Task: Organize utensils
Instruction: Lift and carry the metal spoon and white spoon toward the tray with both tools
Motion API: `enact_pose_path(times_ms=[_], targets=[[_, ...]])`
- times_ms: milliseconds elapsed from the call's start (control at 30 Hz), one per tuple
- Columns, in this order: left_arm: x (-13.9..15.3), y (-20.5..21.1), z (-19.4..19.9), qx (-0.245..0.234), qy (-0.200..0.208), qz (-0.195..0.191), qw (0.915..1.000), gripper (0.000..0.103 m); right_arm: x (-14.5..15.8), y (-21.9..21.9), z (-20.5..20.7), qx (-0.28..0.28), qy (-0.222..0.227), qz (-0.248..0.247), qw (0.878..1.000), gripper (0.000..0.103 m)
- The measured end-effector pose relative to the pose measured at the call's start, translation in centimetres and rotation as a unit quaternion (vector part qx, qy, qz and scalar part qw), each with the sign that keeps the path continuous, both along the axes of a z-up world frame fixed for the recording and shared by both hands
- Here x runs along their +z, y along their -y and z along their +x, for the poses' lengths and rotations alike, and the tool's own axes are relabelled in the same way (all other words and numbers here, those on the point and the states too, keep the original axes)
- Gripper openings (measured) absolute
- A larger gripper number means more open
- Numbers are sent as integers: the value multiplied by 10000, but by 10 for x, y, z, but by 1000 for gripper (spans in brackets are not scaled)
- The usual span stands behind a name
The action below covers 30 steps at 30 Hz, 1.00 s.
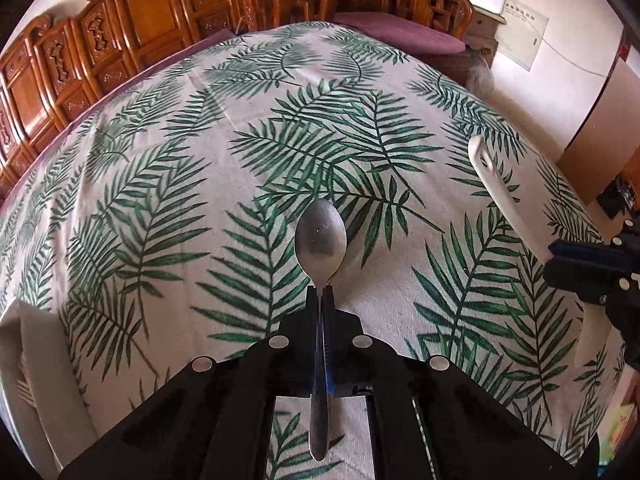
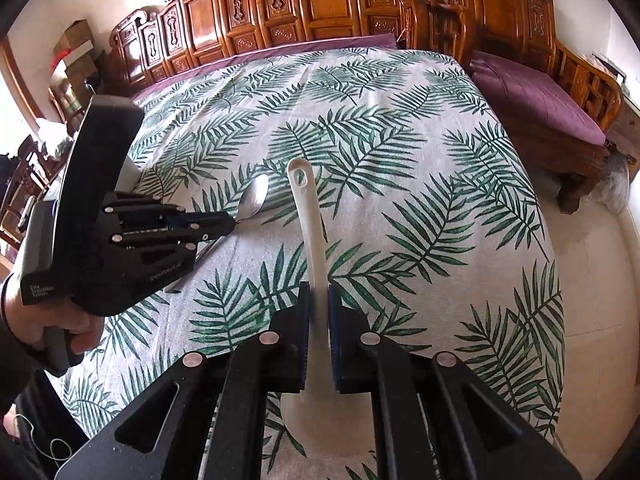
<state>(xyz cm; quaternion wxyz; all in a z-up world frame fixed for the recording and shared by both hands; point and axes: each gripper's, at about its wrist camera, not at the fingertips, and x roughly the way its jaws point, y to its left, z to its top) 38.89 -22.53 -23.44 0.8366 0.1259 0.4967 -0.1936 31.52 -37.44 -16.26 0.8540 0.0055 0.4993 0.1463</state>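
Above a table draped in a leaf-print cloth [image 1: 168, 168], both grippers carry utensils. The left gripper [image 1: 320, 292] has its fingers closed tight on the neck of a metal spoon [image 1: 320, 236], bowl pointing forward and the handle trailing back under the wrist. The right gripper [image 2: 318, 292] has its fingers closed to a narrow gap that a white spatula [image 2: 308, 208] fills; they grip it partway along, with the holed end forward and the broad blade behind and below. From the right wrist view the spoon looks low over the cloth; whether it touches cannot be told. Something white, perhaps a tray [image 1: 36, 344], sits at the table's near left edge, only partly in view.

The step in hand looks like carrying the two utensils to wherever they belong. No holder shows clearly, so the person would likely need to bring the destination into view before committing. Doing this well means keeping both grips firm until each piece is over its spot: the spoon's smooth neck could slip or pivot between the pads, so level, slow travel helps. The spatula, longer and held away from its blade, may swing; lowering the blade end first should steady it. The grippers sit near each other, so placing one utensil at a time would avoid a knock.
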Motion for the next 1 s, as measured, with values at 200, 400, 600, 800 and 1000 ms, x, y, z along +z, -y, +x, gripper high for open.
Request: enact_pose_path(times_ms=[200,400,600,800,1000], targets=[[27,-18,-18,102,287,-180,9994,2,12,-13,-4,103,112,-65,9999,11],[59,-40,-32,204,540,-349,9977,2,27,-33,-7,224,229,-121,9994,11],[92,-71,-52,316,812,-533,9948,2,42,-63,-9,372,359,-126,9986,10],[117,-109,-69,482,1030,-619,9916,2,56,-98,-11,599,450,-126,9971,10],[129,-150,-76,739,1159,-636,9885,2,65,-136,-11,824,527,-117,9951,10]])
